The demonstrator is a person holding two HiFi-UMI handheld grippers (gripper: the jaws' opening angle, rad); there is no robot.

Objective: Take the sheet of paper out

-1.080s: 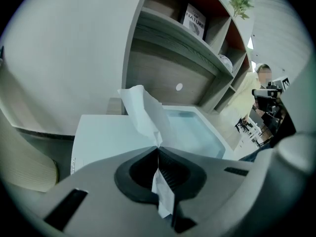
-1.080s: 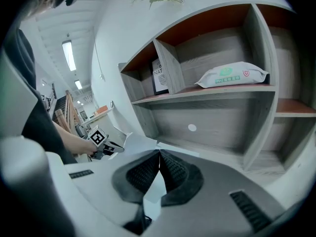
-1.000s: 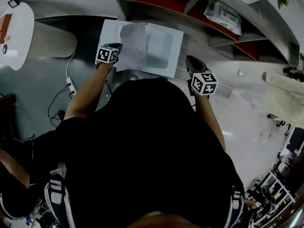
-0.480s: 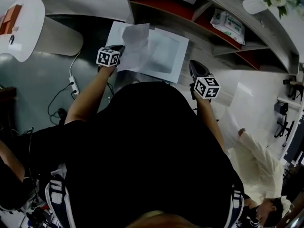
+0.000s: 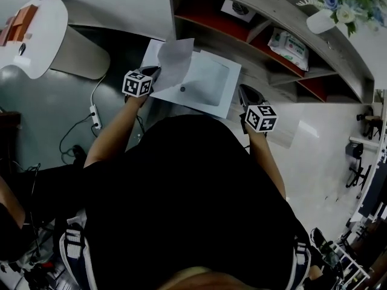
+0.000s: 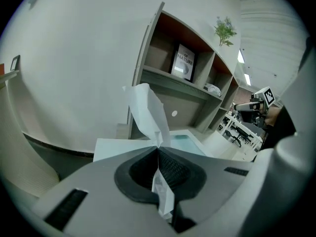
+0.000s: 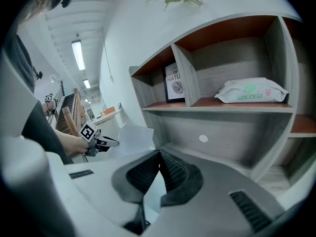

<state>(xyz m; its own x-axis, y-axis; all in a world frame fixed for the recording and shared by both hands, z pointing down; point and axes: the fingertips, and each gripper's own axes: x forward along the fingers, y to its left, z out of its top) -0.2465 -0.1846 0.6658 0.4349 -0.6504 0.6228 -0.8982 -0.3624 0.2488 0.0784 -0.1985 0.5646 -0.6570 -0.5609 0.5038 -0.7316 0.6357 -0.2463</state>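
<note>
A white sheet of paper (image 5: 175, 60) stands curled upward over the left part of a flat white device (image 5: 208, 80) with a pale glass panel. My left gripper (image 5: 151, 73) is shut on the sheet's lower corner. In the left gripper view the paper (image 6: 146, 110) rises out of the closed left gripper (image 6: 158, 150), and a strip of it hangs below the pads. My right gripper (image 5: 245, 93) hovers at the device's right edge, shut with nothing in it. The right gripper view shows its jaws (image 7: 159, 153) meeting, with the sheet (image 7: 136, 134) and the left gripper (image 7: 109, 142) off to the left.
A grey shelf unit (image 5: 260, 59) with red-brown insides stands behind the device, holding a pack of wipes (image 5: 289, 41) and a framed print (image 5: 236, 8). A vase of flowers (image 5: 331, 12) sits on top. A white rounded table (image 5: 37, 36) is at left; a power strip (image 5: 94, 112) lies on the floor.
The left gripper has lifted the sheet from lying flat on the device to standing upright. A person in pale clothing at the right has left the view. The right gripper stayed put.
</note>
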